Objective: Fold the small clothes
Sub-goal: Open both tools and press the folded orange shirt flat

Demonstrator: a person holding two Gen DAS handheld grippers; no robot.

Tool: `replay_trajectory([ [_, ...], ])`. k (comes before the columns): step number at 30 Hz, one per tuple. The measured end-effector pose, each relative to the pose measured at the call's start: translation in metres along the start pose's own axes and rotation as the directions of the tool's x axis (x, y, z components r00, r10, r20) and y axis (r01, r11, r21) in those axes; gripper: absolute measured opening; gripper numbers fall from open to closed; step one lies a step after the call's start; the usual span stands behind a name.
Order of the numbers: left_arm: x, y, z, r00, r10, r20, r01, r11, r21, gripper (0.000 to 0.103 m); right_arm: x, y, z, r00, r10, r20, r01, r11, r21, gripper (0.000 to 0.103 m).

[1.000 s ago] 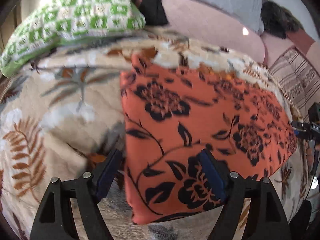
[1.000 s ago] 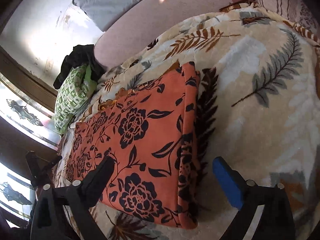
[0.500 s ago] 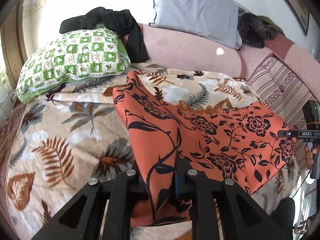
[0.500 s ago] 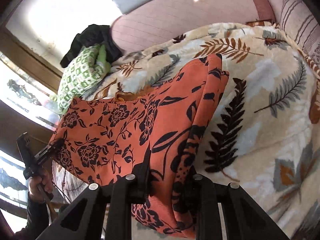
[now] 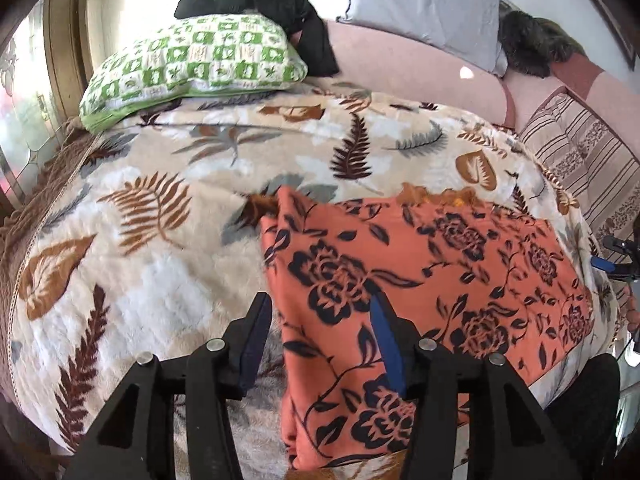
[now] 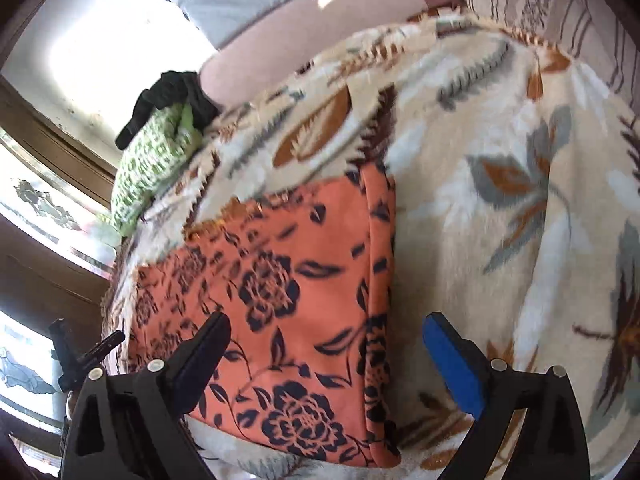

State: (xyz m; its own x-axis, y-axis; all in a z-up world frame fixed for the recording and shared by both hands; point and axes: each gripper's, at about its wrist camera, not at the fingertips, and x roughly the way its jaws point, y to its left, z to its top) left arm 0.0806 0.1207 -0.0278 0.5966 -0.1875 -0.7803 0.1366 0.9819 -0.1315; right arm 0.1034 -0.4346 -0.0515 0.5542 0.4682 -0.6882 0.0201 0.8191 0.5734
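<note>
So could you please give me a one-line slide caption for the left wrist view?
Open left gripper above the folded orange floral cloth lying on a leaf-patterned blanket.

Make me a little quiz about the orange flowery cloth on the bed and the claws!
1. True or false: the left claw is squeezing the orange cloth.
2. What lies on top of the green pillow? A) a black garment B) a book C) a shoe
3. Fill in: the cloth lies folded on a blanket printed with ____.

Key:
1. False. Both the left claw and the right claw have just been opening and stand open above the cloth, pressing on nothing.
2. A, the black garment.
3. Leaves.
</note>
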Motion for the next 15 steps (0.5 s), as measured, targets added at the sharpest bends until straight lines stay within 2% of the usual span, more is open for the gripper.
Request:
replay_trajectory([
  [3,0.006,-0.020,0.007,0.999,-0.050,0.009,0.050,0.998,0.032,0.058,0.019,0.003,0.020,0.980,0.199,-0.012,-0.197,0.977,0.076,0.099],
  [5,0.026,-0.034,0.007,0.996,-0.087,-0.015,0.088,0.995,0.049,0.068,0.054,0.000,0.029,0.950,0.301,-0.078,-0.290,0.948,0.130,0.099],
  [6,0.042,-0.038,0.004,0.995,-0.087,-0.038,0.089,0.995,0.050,0.072,0.072,-0.003,0.030,0.952,0.292,-0.088,-0.277,0.949,0.152,0.099],
  [7,0.062,-0.040,-0.001,0.995,-0.060,-0.078,0.064,0.996,0.060,0.073,0.091,-0.014,0.035,0.965,0.244,-0.101,-0.226,0.960,0.164,0.099],
  [8,0.084,-0.039,-0.006,0.991,-0.002,-0.136,0.010,0.998,0.059,0.073,0.106,-0.033,0.038,0.978,0.181,-0.099,-0.157,0.966,0.206,0.098],
  [9,0.099,-0.037,-0.011,0.984,0.042,-0.172,-0.034,0.998,0.052,0.073,0.114,-0.051,0.043,0.975,0.221,-0.035,-0.201,0.932,0.300,0.098],
  [10,0.096,-0.038,-0.013,0.991,0.042,-0.123,-0.037,0.998,0.047,0.073,0.109,-0.061,0.047,0.966,0.252,0.053,-0.252,0.888,0.384,0.098],
  [11,0.089,-0.040,-0.014,0.994,0.041,-0.098,-0.037,0.998,0.042,0.073,0.100,-0.063,0.048,0.964,0.240,0.113,-0.265,0.861,0.434,0.098],
  [13,0.081,-0.043,-0.013,0.994,0.028,-0.109,-0.023,0.998,0.051,0.073,0.085,-0.052,0.050,0.954,0.272,0.126,-0.300,0.860,0.412,0.098],
  [15,0.066,-0.044,-0.016,0.996,0.043,-0.072,-0.038,0.997,0.070,0.073,0.071,-0.033,0.041,0.938,0.333,0.094,-0.344,0.869,0.356,0.098],
])
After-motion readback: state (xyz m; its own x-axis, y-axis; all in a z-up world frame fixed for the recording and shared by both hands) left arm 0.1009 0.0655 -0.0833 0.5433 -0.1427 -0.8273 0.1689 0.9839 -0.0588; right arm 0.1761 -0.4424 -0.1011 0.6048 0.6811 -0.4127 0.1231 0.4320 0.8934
